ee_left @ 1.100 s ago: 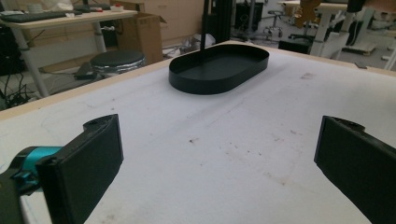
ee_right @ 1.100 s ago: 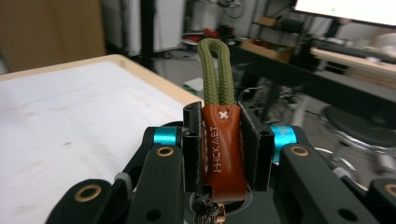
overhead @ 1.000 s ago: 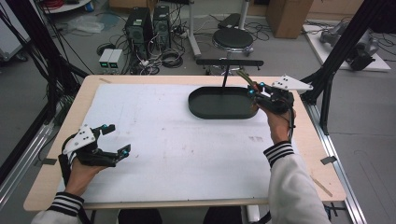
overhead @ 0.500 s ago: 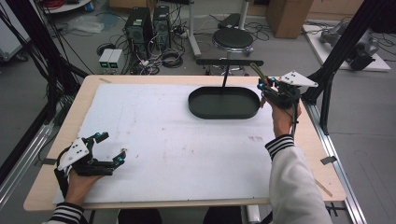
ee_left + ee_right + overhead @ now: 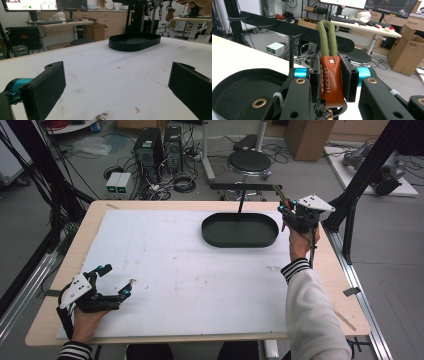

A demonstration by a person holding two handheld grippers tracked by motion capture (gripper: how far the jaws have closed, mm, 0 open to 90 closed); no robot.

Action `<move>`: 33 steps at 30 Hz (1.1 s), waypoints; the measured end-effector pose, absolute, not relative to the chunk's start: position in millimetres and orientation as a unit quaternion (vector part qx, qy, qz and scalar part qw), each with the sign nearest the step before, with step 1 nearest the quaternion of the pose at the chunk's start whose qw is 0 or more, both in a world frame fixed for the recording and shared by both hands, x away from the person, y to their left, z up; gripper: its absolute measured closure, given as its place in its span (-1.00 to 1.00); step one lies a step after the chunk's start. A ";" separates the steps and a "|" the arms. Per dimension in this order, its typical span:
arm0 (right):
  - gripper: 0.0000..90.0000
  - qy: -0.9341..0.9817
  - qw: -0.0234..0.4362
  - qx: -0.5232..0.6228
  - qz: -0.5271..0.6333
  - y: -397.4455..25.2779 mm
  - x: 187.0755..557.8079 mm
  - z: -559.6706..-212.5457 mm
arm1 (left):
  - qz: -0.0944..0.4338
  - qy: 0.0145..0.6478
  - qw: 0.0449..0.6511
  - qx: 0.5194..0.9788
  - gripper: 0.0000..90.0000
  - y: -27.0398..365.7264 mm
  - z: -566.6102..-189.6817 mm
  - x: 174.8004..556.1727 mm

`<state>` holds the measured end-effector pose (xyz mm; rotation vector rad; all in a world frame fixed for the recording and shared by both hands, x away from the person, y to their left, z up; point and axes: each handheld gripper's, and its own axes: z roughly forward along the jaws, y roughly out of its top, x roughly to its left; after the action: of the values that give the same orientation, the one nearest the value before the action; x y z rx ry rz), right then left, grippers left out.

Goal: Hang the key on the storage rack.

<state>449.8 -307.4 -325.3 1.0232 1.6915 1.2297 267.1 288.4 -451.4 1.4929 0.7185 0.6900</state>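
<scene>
A black oval tray (image 5: pixel 239 231) sits toward the far right of the white table (image 5: pixel 175 270). The right gripper (image 5: pixel 295 215) is held up just beside the tray's right end, its jaws closed tight on a keychain strap (image 5: pixel 331 77) — a brown leather tab with a green rope loop standing up out of it. A metal ring hangs under the tab, and the tray's dark floor shows below and to the left of it in the right gripper view. The left gripper (image 5: pixel 112 282) rests well apart from the tray, near the table's front left corner — jaws spread wide, holding nothing.
</scene>
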 end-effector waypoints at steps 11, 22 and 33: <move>0.62 0.664 0.397 0.425 0.470 -306.1 465.1 -330.8 | 0.310 0.311 0.628 0.643 -0.96 289.0 -452.6 264.7; 0.62 0.668 0.386 0.449 0.450 -300.3 476.1 -343.8 | 0.312 0.311 0.631 0.639 -0.96 289.3 -453.0 264.0; 0.62 0.673 0.371 0.463 0.442 -300.1 484.5 -353.6 | 0.313 0.313 0.628 0.640 -0.96 289.2 -452.9 264.2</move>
<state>484.5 -300.1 -353.6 1.1864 1.7262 1.1350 264.2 289.2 -452.9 1.4674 0.7170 0.7172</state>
